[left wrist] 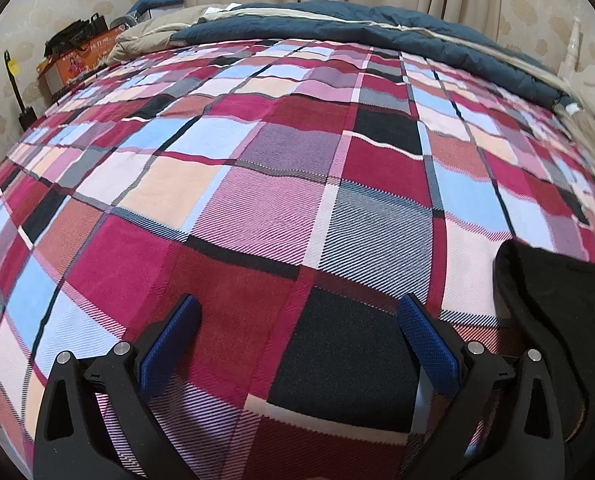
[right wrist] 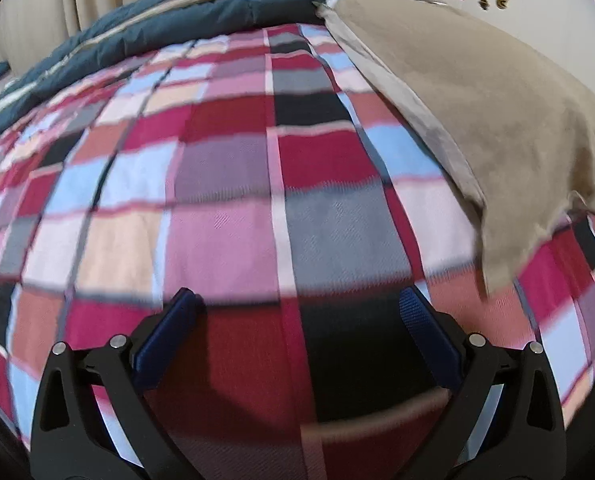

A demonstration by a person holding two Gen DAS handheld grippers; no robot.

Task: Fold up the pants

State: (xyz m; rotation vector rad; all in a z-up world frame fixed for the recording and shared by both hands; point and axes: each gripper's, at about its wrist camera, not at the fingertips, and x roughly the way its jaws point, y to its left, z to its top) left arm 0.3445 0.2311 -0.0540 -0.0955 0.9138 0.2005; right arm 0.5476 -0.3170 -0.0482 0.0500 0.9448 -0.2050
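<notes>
The left gripper (left wrist: 297, 320) hangs nearest over the bed (left wrist: 233, 184), its blue fingers (left wrist: 169, 344) spread wide with nothing between them, and the right gripper (right wrist: 297, 316) is likewise wide apart and empty above the same plaid cover. The black pants (left wrist: 557, 320) lie on the bed just right of the left gripper, outside its right finger. Behind lie a blue quilt (left wrist: 417, 36) and a tan pillow (right wrist: 477, 112).

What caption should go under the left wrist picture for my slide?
Open left gripper hovers over a plaid bedspread, with black pants at its right edge.
</notes>
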